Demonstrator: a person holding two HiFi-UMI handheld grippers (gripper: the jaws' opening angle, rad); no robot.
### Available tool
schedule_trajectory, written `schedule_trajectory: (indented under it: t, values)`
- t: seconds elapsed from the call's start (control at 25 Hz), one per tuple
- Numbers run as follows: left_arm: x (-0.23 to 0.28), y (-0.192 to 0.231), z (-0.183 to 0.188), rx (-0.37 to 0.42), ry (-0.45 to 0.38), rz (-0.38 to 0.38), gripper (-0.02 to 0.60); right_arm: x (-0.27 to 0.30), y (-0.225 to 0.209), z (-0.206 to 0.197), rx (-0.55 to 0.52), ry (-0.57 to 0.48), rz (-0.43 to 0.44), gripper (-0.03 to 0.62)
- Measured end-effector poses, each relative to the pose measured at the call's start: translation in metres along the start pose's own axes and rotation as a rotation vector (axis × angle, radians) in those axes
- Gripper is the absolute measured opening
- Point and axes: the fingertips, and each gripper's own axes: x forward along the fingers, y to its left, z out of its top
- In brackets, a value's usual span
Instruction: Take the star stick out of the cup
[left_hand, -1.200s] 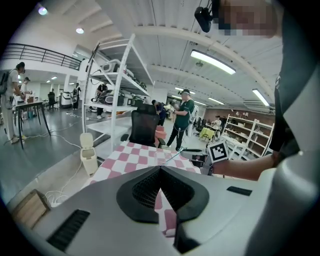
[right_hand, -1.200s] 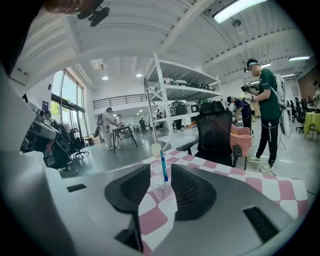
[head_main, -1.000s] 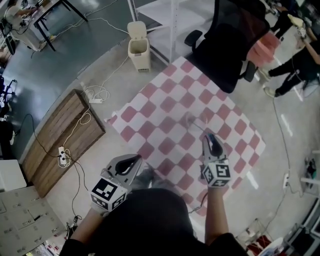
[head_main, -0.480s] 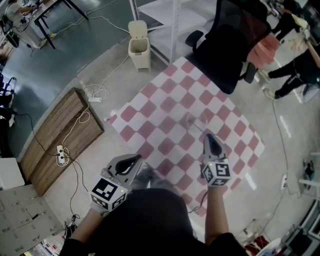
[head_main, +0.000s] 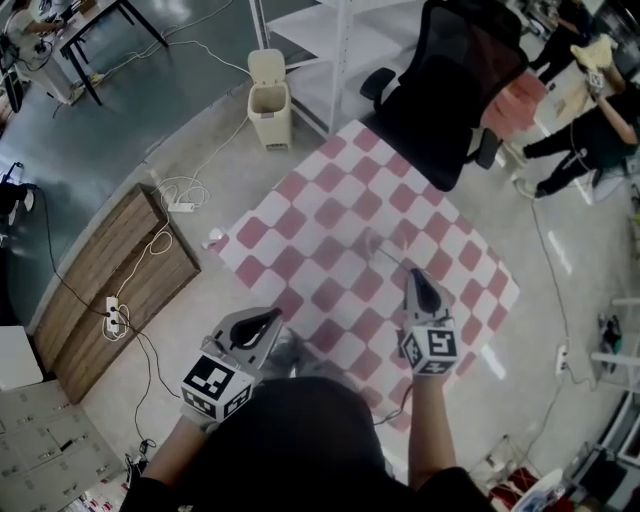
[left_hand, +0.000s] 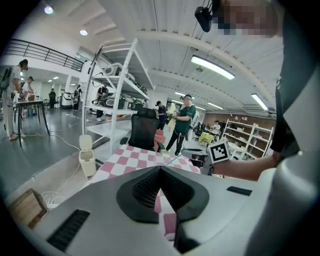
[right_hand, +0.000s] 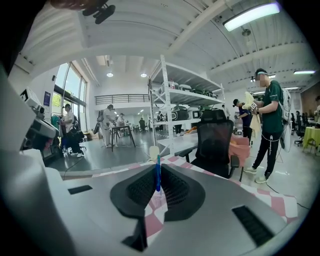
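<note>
stick one, cup one

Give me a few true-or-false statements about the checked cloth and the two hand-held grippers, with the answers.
The right gripper is shut on a thin blue stick. True.
The left gripper is holding the clear cup. False: it is shut on nothing, well short of the cup.
The cup stands on a pink-and-white checked cloth. True.
The black chair is beside the left gripper. False: it stands at the cloth's far edge.
</note>
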Motion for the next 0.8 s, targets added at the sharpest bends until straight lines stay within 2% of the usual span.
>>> schedule_trajectory:
  t: [0.8]
  values:
    - [0.016, -0.021, 0.031, 0.048, -0.085, -0.166, 0.04, -0.095, 0.025, 0.073, -0.026, -0.164, -0.112, 0.032]
